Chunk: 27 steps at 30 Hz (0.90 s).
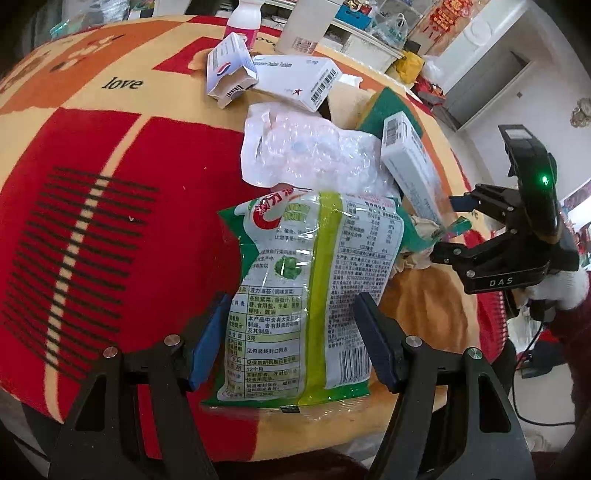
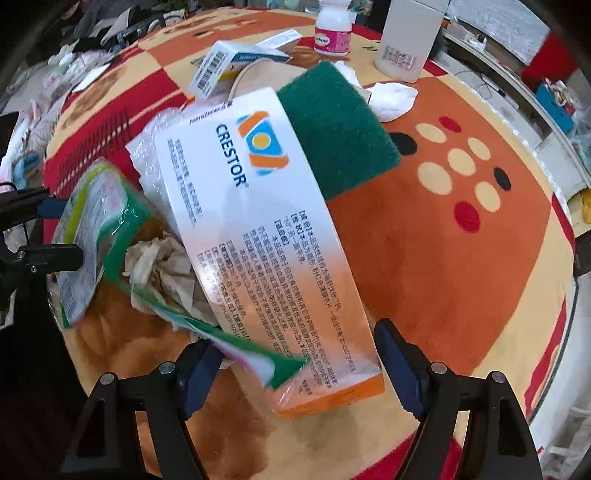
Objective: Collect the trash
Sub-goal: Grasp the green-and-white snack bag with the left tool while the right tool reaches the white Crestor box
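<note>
A green seaweed snack bag (image 1: 295,280) stands on edge between the blue pads of my left gripper (image 1: 291,343), which is shut on its sides near the table's front edge. The right wrist view shows the same bag (image 2: 96,221) in that gripper (image 2: 64,230). A long white and orange Crestor box (image 2: 258,229) lies tilted on the pile. Its lower end sits between the fingers of my right gripper (image 2: 299,369), which is open; the left pad stands clear of it. A torn green wrapper strip (image 2: 258,354) crosses that end. From the left wrist view, the right gripper (image 1: 448,229) is at the box (image 1: 410,170).
Crumpled brown tissue (image 2: 162,269), clear blister plastic (image 1: 306,151), a green sponge (image 2: 332,129) and two small pill boxes (image 1: 229,66) (image 1: 295,77) lie on the patterned tablecloth (image 1: 92,221). A pink-labelled bottle (image 2: 332,33) and a white container (image 2: 406,40) stand at the back.
</note>
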{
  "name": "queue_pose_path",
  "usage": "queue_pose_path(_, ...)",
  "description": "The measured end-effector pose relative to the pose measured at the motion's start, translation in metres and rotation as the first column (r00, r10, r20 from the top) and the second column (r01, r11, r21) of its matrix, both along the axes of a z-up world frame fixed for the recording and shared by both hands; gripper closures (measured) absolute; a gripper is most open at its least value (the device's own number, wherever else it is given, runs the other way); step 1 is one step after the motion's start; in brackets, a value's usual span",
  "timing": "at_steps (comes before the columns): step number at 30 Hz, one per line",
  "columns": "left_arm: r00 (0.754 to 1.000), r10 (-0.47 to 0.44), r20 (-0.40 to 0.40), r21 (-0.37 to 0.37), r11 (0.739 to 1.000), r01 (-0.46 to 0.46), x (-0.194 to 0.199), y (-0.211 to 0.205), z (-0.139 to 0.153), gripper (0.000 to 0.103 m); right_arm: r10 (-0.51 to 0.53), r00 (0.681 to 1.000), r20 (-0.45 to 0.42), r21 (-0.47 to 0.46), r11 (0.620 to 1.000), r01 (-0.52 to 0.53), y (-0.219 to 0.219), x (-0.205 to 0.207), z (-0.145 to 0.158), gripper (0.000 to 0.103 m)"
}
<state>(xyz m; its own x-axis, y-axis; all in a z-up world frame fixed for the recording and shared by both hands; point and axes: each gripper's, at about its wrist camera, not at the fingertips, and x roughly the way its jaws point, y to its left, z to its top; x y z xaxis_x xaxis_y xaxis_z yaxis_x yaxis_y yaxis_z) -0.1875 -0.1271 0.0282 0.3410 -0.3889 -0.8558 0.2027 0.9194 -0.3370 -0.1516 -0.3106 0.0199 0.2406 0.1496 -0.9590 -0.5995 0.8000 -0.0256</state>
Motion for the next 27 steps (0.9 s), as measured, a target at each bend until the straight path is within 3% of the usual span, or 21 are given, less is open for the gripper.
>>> queue_pose_path(19,1.000,0.003,0.003,-0.015,1.000,-0.003,0.005,0.000,0.000,0.037,-0.010,1.000,0.009,-0.025,1.000,0.010,-0.003,0.010,0.015,0.024)
queue_pose_path(23,1.000,0.007,0.001,-0.018,1.000,-0.007,0.007,0.002,-0.002,0.060,0.005,1.000,0.021,-0.020,1.000,-0.005,0.001,0.009,0.018,0.024)
queue_pose_path(25,1.000,0.012,0.004,-0.021,1.000,-0.012,0.006,0.005,-0.003,0.066,-0.002,0.999,0.034,-0.001,1.000,0.002,0.005,0.010,0.019,0.024)
queue_pose_path(26,1.000,0.011,0.001,-0.024,1.000,-0.011,0.006,0.006,-0.003,0.070,-0.007,1.000,0.030,0.005,1.000,0.007,0.005,0.011,0.018,0.035)
queue_pose_path(27,1.000,0.010,-0.002,-0.029,1.000,-0.010,0.005,0.008,-0.002,0.073,-0.010,1.000,0.014,0.011,1.000,0.010,0.006,0.010,0.015,0.038)
